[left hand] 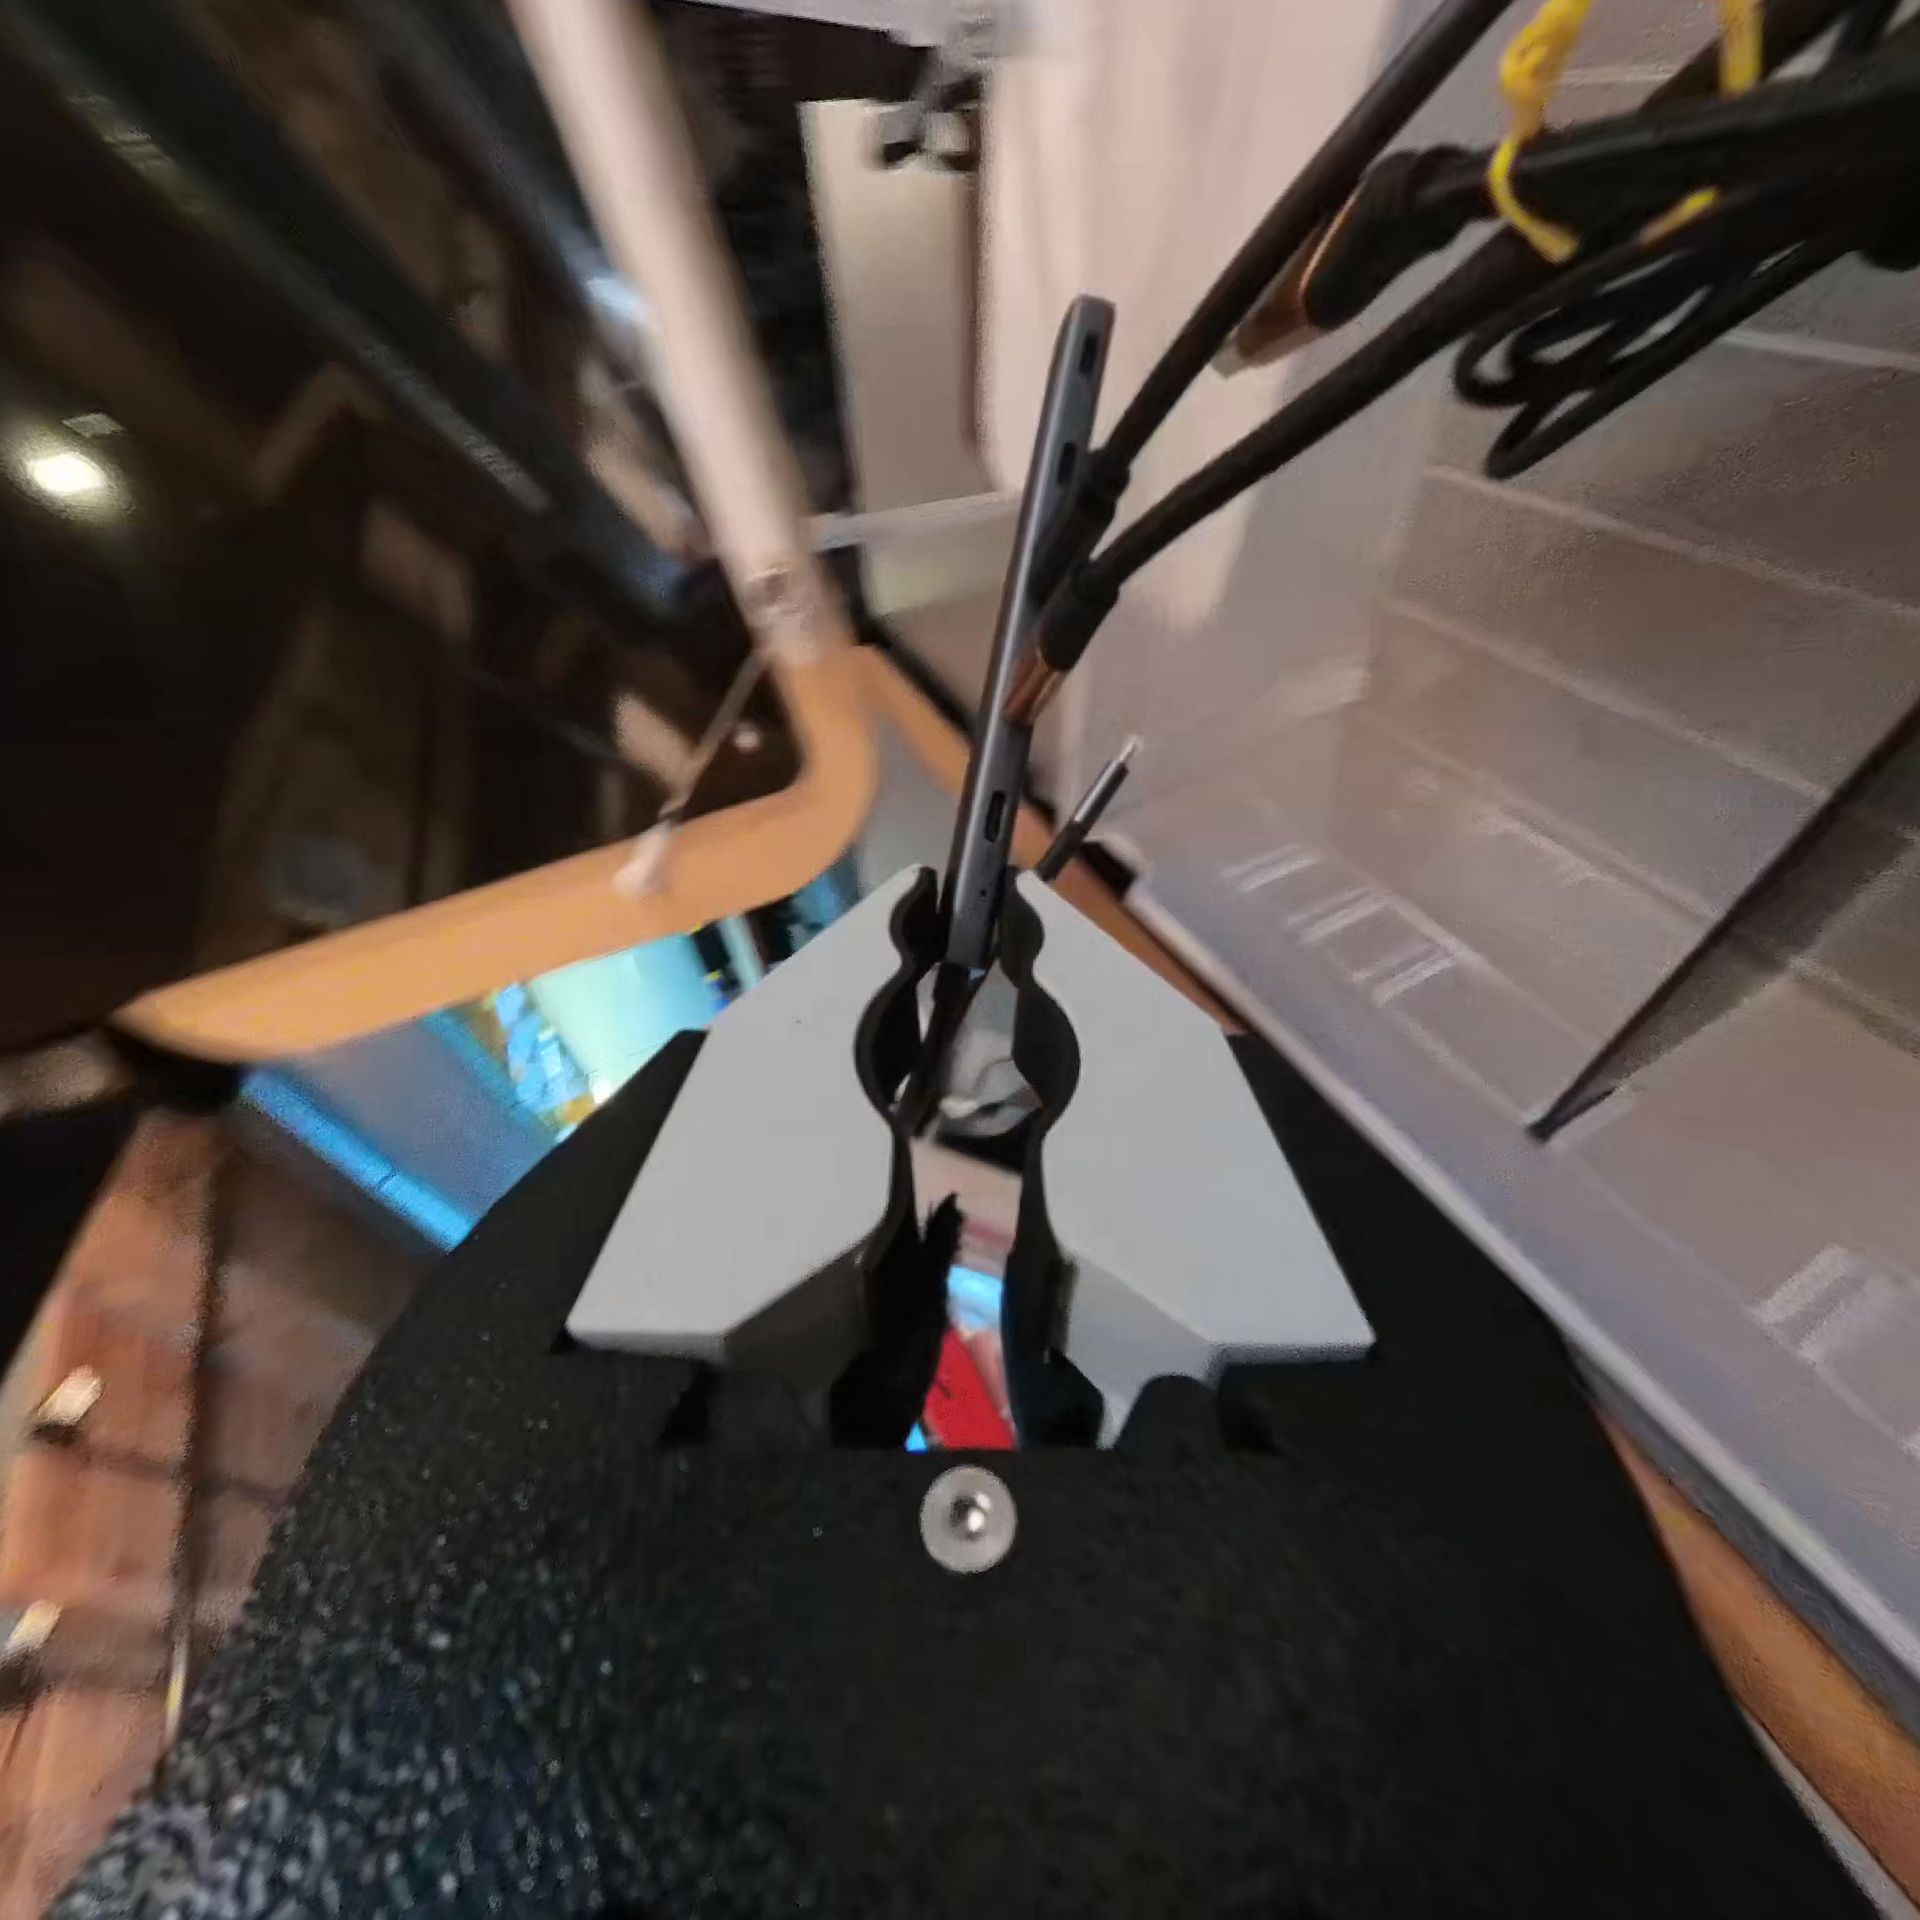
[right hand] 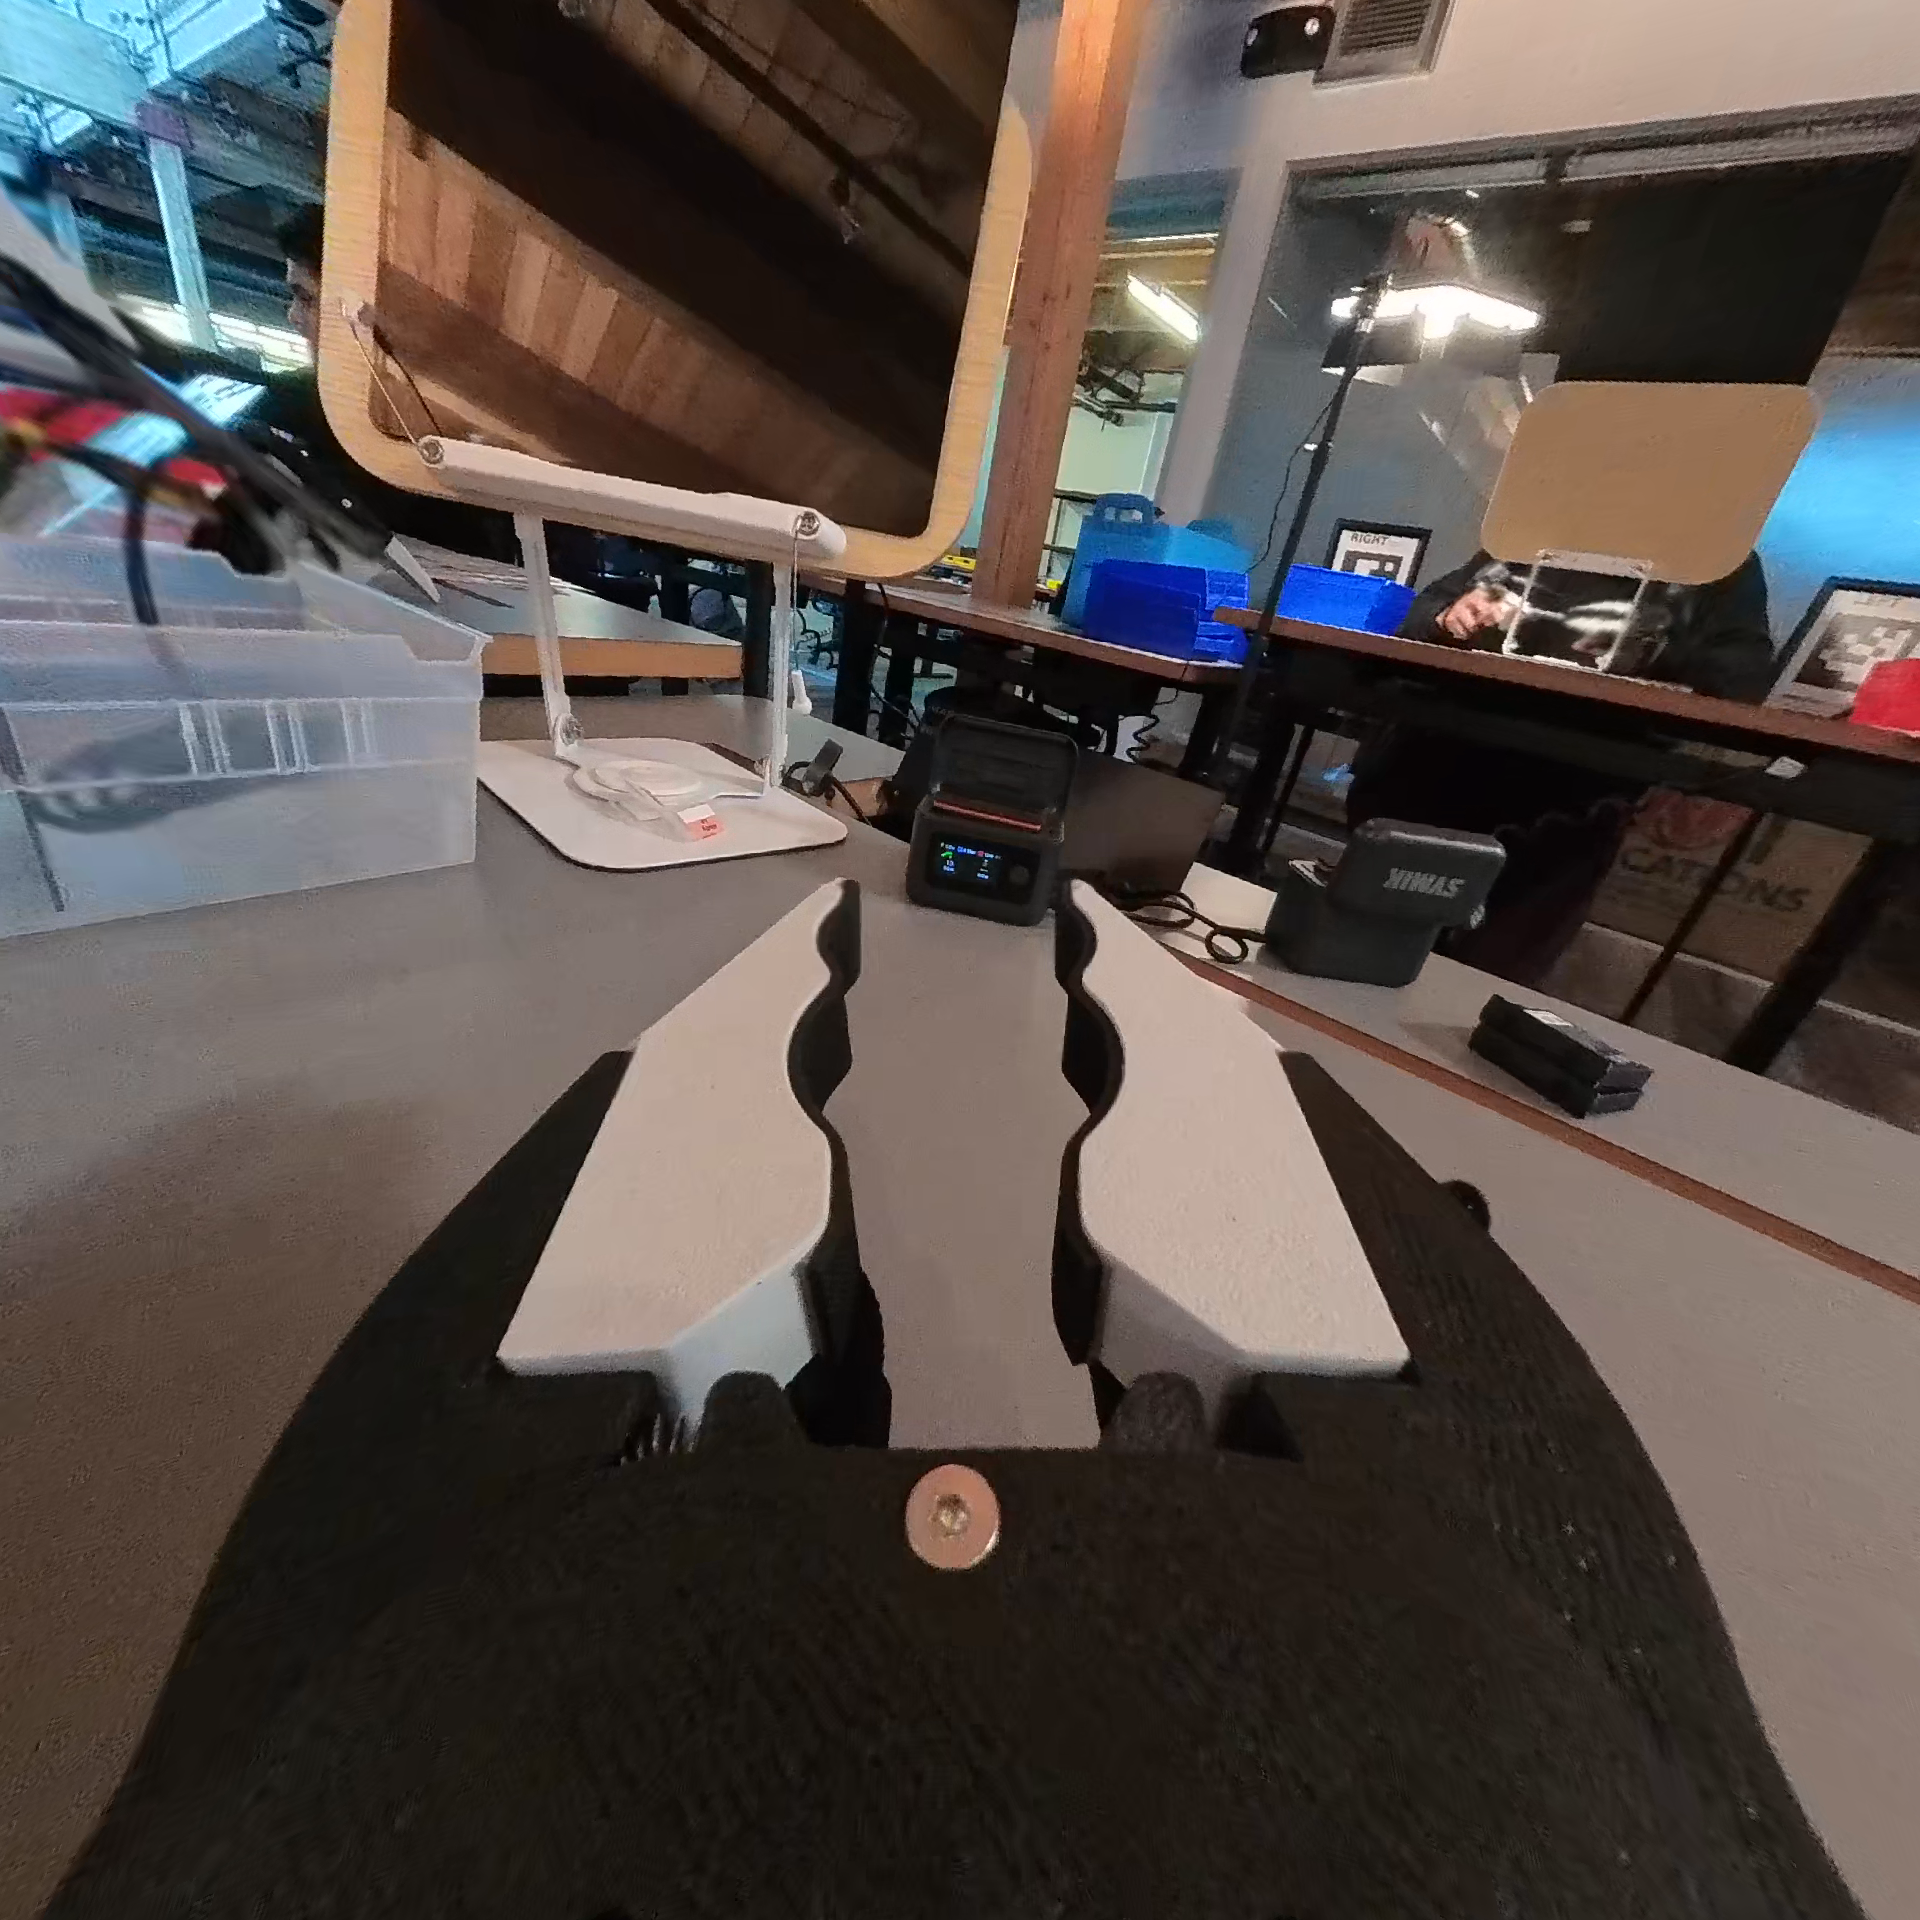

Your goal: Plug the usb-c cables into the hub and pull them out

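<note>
My left gripper [left hand: 977, 883] is shut on the lower end of a thin grey hub [left hand: 1039, 582], held in the air edge-on. Two black braided usb-c cables [left hand: 1247, 488] are plugged into the hub's side and run up to the right, to a bundle tied with yellow ties [left hand: 1527, 208]. A loose metal plug tip [left hand: 1091, 810] sticks out just right of the hub. My right gripper [right hand: 956, 914] is open and empty, low over the grey table [right hand: 312, 1091]. The cable bundle shows blurred at the left edge of the right wrist view [right hand: 156, 457].
A clear plastic bin [left hand: 1558, 727] lies right of the hub; it also stands on the table at the left [right hand: 229, 727]. A white lamp stand with a wood-rimmed panel [right hand: 665, 790], a small black device with a lit screen [right hand: 987, 831], a dark box [right hand: 1382, 904] and a black block [right hand: 1558, 1055] stand beyond. The left gripper's tips are roughly 45 centimeters from the right gripper's. About 30 centimeters separates my right fingertips from the black block [right hand: 1558, 1055].
</note>
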A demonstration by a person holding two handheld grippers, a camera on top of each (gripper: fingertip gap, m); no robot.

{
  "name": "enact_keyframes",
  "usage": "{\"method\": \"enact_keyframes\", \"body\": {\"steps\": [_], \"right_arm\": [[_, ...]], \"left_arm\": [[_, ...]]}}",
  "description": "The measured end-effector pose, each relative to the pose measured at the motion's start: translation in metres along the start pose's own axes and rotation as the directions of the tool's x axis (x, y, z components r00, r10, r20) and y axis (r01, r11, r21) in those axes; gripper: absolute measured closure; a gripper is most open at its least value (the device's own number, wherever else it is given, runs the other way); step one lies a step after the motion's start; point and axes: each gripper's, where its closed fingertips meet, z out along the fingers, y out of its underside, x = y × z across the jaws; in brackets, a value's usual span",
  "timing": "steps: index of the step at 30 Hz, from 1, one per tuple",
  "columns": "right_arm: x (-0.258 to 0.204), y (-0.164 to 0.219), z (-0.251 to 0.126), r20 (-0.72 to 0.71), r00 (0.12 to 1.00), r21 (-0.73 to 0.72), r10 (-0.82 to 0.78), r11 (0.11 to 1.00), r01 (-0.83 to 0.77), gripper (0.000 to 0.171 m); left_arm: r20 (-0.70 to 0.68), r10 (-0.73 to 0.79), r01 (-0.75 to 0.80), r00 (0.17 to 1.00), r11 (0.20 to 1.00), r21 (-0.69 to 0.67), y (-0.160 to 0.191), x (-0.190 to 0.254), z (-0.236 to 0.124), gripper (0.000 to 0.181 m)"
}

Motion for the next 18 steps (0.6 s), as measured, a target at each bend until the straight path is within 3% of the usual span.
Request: {"method": "enact_keyframes", "body": {"steps": [4,7,8,12,16,18], "right_arm": [[-0.001,0.000,-0.001,0.005,1.000,-0.012,0.019,1.000,-0.019,0.134],[-0.004,-0.005,-0.004,0.029,0.997,-0.020,0.067,0.998,-0.066,0.133],[-0.002,-0.009,-0.007,0.028,0.996,-0.026,0.087,0.996,-0.086,0.122],[0.014,-0.015,-0.022,-0.006,0.989,-0.030,0.151,0.988,-0.151,0.116],[0.032,-0.047,-0.044,0.076,0.949,0.049,0.305,0.950,-0.309,0.112],[0.037,-0.059,-0.050,0.112,0.941,0.030,0.319,0.946,-0.324,0.109]], "left_arm": [[0.303,-0.102,0.091,0.948,0.995,0.048,-0.008,-0.062,-0.067,0.173],[0.456,-0.182,0.129,0.871,0.981,0.145,-0.046,-0.102,-0.114,0.173],[0.483,-0.210,0.132,0.850,0.973,0.191,-0.065,-0.112,-0.127,0.173],[0.387,-0.377,0.229,0.842,0.898,0.376,-0.152,-0.126,-0.153,0.172],[0.386,-0.394,0.158,0.834,0.840,0.518,-0.241,-0.108,-0.154,0.173],[0.456,-0.390,0.086,0.800,0.827,0.556,-0.275,-0.094,-0.150,0.172]]}}
